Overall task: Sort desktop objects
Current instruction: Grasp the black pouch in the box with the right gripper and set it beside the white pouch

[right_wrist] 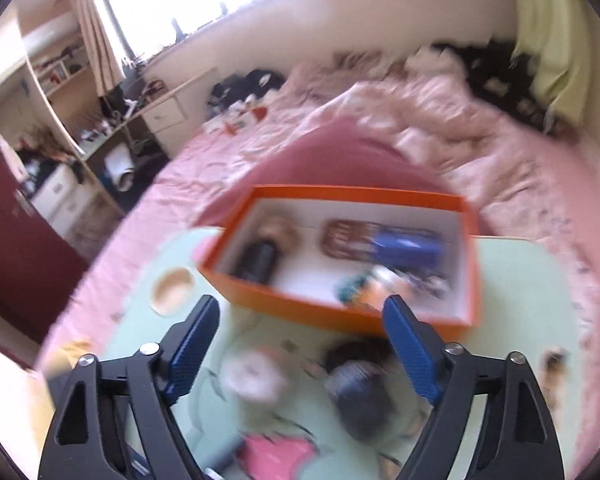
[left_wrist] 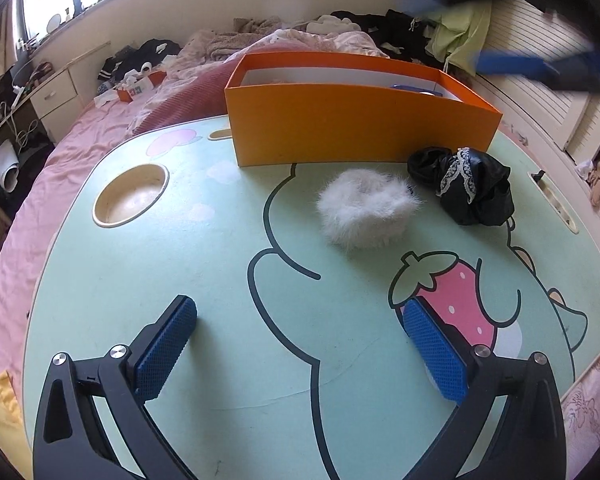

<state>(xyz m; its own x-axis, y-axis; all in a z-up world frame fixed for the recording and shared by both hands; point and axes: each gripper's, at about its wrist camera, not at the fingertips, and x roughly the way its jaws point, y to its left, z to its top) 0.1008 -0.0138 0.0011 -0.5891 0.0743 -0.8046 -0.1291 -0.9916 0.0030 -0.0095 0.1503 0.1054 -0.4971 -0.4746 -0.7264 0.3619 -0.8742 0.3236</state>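
While both tongs stand empty, I judge the work to be between deposits: several items already lie inside the orange box [left_wrist: 356, 120], and two soft pieces remain on the green lap table [left_wrist: 140, 280].

Left gripper [left_wrist: 300, 348]: jaws spread to their widest, nothing between the pads, low over the tabletop at 6 o'clock in its own view. Right gripper [right_wrist: 300, 360]: jaws parted, though less widely, nothing between them; it sits high above the box, and its picture is blurred.

Remaining items, from the left wrist view: the white fluffy piece [left_wrist: 364, 212] lies at about 12 o'clock from the left gripper, in front of the box wall; the black lace-trimmed piece [left_wrist: 464, 184] lies just beside it at 1 o'clock, near the box's right corner. Whether the two touch I cannot tell.

Next move, in my judgement: the left gripper is best placed to advance on the white fluffy piece and close on it. Being soft, it calls for a deep grip.
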